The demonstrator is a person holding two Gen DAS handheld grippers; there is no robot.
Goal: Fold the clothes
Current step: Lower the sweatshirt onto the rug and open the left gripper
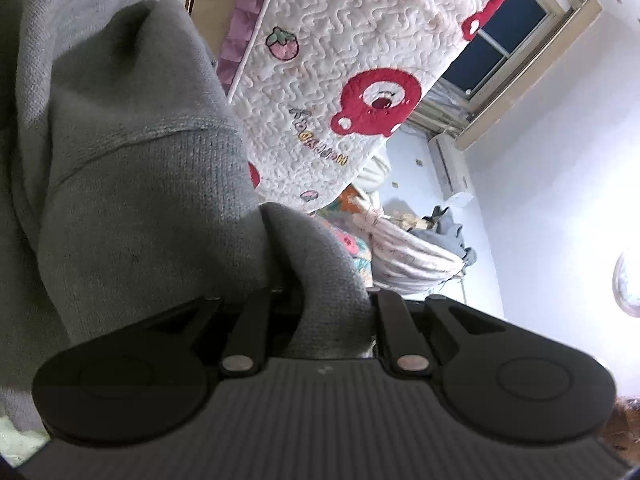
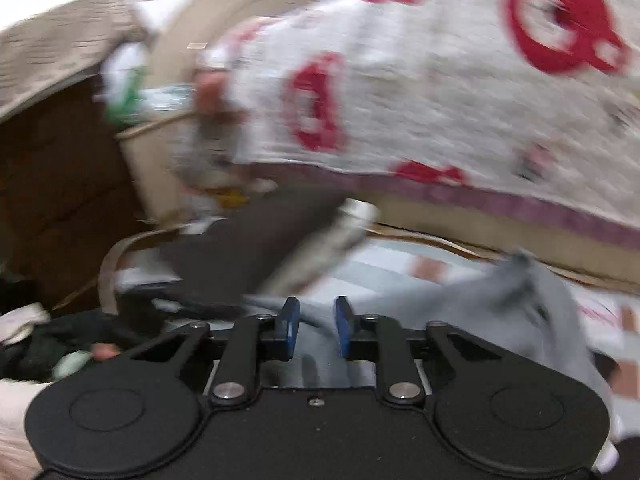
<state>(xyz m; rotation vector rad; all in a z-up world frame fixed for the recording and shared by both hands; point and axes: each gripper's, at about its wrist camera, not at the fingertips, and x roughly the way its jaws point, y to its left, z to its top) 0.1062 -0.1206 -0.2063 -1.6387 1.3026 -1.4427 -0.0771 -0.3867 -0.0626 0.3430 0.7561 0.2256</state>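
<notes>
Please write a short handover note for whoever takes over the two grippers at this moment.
Left gripper: fingers buried in the grey knit garment, apparently shut on a fold, lifted in front of the quilted bear-print bedspread.
Right gripper: blue pads slightly apart, holding nothing; grey cloth lies just beyond them. This view is motion-blurred.
Done: no finished fold visible.
Left: probably catch a free edge with the right gripper, spread the garment flat, then fold.

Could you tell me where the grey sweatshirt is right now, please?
In the left wrist view the grey sweatshirt fills the left side, bunched over the left gripper, with the bear-print quilt behind.
</notes>
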